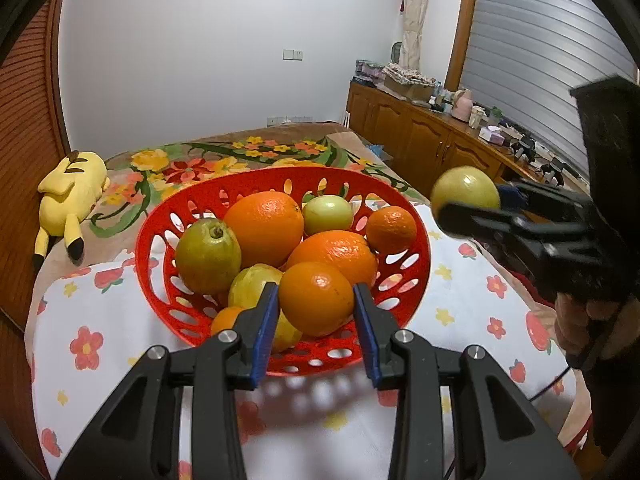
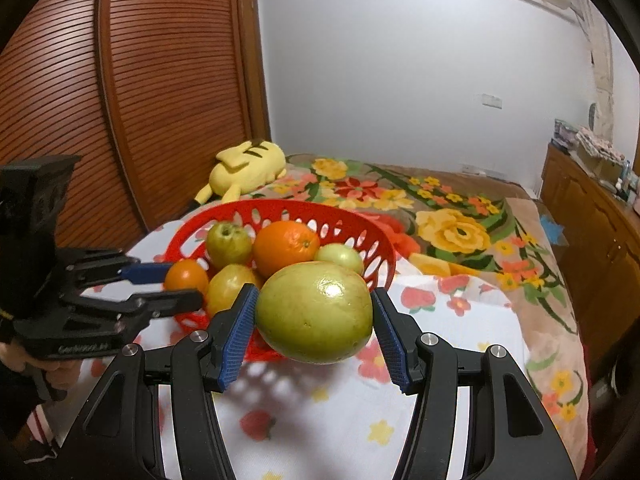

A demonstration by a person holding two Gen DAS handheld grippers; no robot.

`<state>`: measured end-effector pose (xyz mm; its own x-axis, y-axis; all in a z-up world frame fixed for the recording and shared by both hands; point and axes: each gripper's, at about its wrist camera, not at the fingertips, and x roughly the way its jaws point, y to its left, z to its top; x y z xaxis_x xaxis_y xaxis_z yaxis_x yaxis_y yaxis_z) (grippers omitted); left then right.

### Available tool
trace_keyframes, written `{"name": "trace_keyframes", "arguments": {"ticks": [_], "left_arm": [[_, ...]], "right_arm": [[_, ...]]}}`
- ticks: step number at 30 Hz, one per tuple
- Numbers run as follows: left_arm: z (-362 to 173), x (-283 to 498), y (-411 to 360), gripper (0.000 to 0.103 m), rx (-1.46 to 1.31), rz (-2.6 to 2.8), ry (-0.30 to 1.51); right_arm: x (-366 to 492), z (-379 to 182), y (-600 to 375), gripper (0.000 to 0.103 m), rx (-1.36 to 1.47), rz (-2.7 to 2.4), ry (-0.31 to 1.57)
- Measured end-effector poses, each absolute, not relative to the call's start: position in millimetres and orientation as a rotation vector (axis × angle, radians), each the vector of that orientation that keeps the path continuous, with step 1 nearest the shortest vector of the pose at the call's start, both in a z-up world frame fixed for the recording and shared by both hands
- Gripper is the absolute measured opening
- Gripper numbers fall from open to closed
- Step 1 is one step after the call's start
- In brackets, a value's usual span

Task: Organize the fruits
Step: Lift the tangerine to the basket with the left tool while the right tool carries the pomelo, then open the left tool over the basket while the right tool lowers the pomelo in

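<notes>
A red perforated basket (image 1: 160, 236) stands on a flowered cloth and holds several oranges and green guavas. My left gripper (image 1: 316, 304) has its blue pads on both sides of an orange (image 1: 316, 300) at the basket's near edge, shut on it. In the right wrist view it (image 2: 182, 284) reaches in from the left beside the basket (image 2: 372, 240), holding the orange (image 2: 186, 276). My right gripper (image 2: 314, 316) is shut on a large green guava (image 2: 316, 312), held in the air just right of the basket. It shows in the left wrist view (image 1: 466, 200) with the guava (image 1: 466, 188).
A yellow plush toy (image 1: 72, 196) lies on the floral bedspread behind the basket to the left. A wooden sideboard (image 1: 420, 136) with clutter runs along the right wall. A slatted wooden wardrobe (image 2: 120, 80) stands on the left.
</notes>
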<state>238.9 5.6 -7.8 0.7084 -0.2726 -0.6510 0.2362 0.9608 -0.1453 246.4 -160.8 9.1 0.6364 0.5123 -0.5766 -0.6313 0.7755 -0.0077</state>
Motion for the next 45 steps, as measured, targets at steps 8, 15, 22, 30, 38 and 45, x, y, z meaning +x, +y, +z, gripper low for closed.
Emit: {"name": "trace_keyframes", "arguments": {"ticks": [8, 15, 22, 30, 38, 45], "left_arm": [[-14.3, 256.7, 7.7, 0.035, -0.066, -0.293, 0.751], [-22.1, 265.3, 8.3, 0.039, -0.077, -0.302, 0.765], [-16.8, 266.9, 14.4, 0.042, -0.084, -0.284, 0.745], [-12.5, 265.1, 26.9, 0.044, -0.082, -0.253, 0.729], [-11.4, 263.3, 35.0, 0.045, -0.086, -0.237, 0.721], [-14.8, 262.0, 41.8, 0.045, -0.091, -0.222, 0.724]], "right_arm": [[285.9, 6.5, -151.6, 0.058, -0.214, 0.658, 0.624], [304.8, 1.3, -142.0, 0.058, -0.215, 0.664, 0.642], [310.5, -2.6, -139.0, 0.058, -0.216, 0.664, 0.648], [314.8, -4.5, -131.5, 0.058, -0.220, 0.670, 0.654], [322.5, -10.3, -113.7, 0.058, -0.224, 0.694, 0.675], [316.1, -18.7, -96.0, 0.058, -0.259, 0.725, 0.682]]}}
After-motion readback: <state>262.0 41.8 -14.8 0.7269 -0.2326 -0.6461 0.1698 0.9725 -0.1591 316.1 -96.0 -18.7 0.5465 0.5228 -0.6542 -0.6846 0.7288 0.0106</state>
